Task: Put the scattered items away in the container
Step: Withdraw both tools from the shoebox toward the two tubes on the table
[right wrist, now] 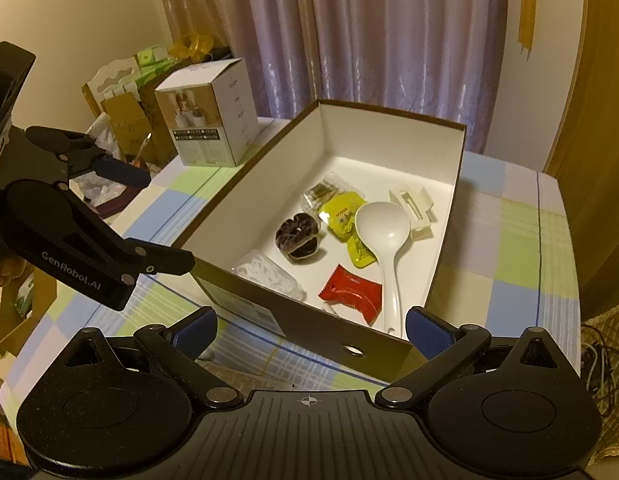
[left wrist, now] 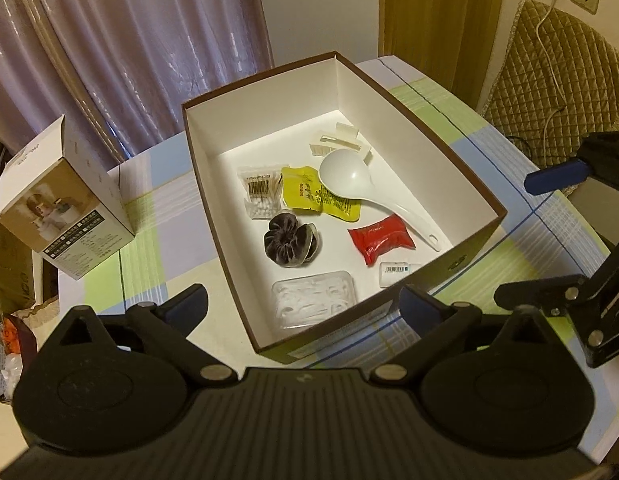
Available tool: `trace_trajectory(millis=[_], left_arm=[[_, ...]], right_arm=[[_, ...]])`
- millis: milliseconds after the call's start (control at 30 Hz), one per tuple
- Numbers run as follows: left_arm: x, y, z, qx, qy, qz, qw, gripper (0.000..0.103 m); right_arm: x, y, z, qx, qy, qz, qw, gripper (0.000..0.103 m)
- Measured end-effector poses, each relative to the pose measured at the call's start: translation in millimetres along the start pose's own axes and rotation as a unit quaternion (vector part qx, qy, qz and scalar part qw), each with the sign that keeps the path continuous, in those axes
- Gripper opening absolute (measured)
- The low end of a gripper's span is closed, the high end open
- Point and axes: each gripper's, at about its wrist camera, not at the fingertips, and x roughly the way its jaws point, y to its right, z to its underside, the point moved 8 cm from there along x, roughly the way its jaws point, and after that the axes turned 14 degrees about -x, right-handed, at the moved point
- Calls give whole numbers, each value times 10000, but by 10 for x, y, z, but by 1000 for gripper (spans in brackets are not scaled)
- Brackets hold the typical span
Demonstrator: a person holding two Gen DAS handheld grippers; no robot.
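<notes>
The brown box [left wrist: 441, 148] [right wrist: 389, 110] with a white inside stands open on the checked tablecloth. In it lie a white spoon [left wrist: 349, 178] [right wrist: 383, 228], a red packet [left wrist: 381, 240] [right wrist: 351, 292], a yellow sachet [left wrist: 305, 192] [right wrist: 343, 216], a dark scrunchie [left wrist: 289, 242] [right wrist: 297, 236], a cotton swab pack [left wrist: 261, 192], a white hair clip [left wrist: 341, 140] [right wrist: 413, 204], a clear floss tray [left wrist: 313, 300] and a small white bottle [left wrist: 397, 272]. My left gripper [left wrist: 305, 304] [right wrist: 153, 216] hovers open at the box's near left side. My right gripper [right wrist: 311, 332] [left wrist: 537, 236] hovers open at its near right, holding nothing.
A white and tan carton [left wrist: 65, 208] [right wrist: 207, 120] stands on the table left of the box. Cardboard and clutter [right wrist: 125, 120] sit beyond the table's left edge. A quilted chair [left wrist: 557, 80] and cables [right wrist: 601, 360] are on the right. Curtains hang behind.
</notes>
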Motion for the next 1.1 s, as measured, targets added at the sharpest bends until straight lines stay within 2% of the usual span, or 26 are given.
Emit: trace_trajectory(millis=[100,300,533,900,1100], left_arm=[[-75,-8,28,20,64,15,10000,101],[-216,-66,100,66,209,27,9998,101],[-314,-138,212,118,282,-18,9995,101],[-289,-281,446,185,202,-1,9996,101],[-209,-345,550,121,111,62,9998,101]], right_arm=[[-57,-43,-1,68,95,43,9999,103],[-170,-151,13,151,256,-141,9995,103],[-195,-204,61,295,264,-281,9988,103],[-34,-461,287,-280,124,-524,9982,103],[102,-481,386,-355,-23,-557,9978,103]])
